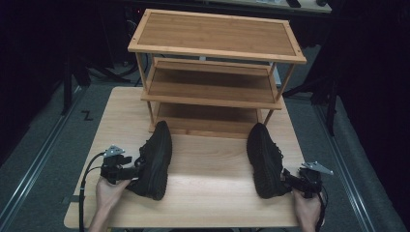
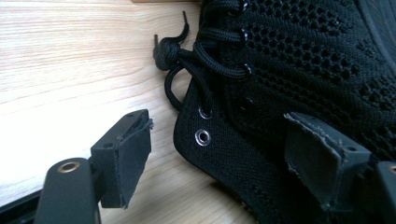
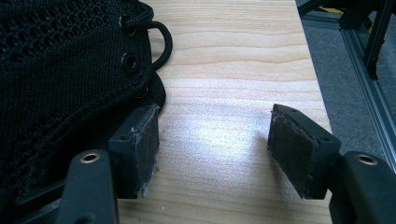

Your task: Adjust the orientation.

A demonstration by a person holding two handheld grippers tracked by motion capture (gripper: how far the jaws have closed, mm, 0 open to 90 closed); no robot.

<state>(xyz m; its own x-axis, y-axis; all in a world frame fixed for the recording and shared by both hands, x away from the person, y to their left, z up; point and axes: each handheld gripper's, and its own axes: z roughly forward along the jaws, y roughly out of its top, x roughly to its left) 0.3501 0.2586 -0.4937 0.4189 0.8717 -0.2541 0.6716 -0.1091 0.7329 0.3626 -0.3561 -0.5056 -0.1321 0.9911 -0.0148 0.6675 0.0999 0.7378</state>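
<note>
Two black shoes lie on the desk in front of a wooden rack. The left shoe (image 1: 155,162) lies toward the desk's left edge, its heel end partly hidden by the left gripper (image 1: 136,170), whose jaws are spread around the collar of the shoe without pinching it. The right shoe (image 1: 264,160) lies near the right edge; the right gripper (image 1: 288,179) sits at its heel, jaws spread, one beside the collar. The rack (image 1: 217,34) stands at the far edge with bare shelves.
</note>
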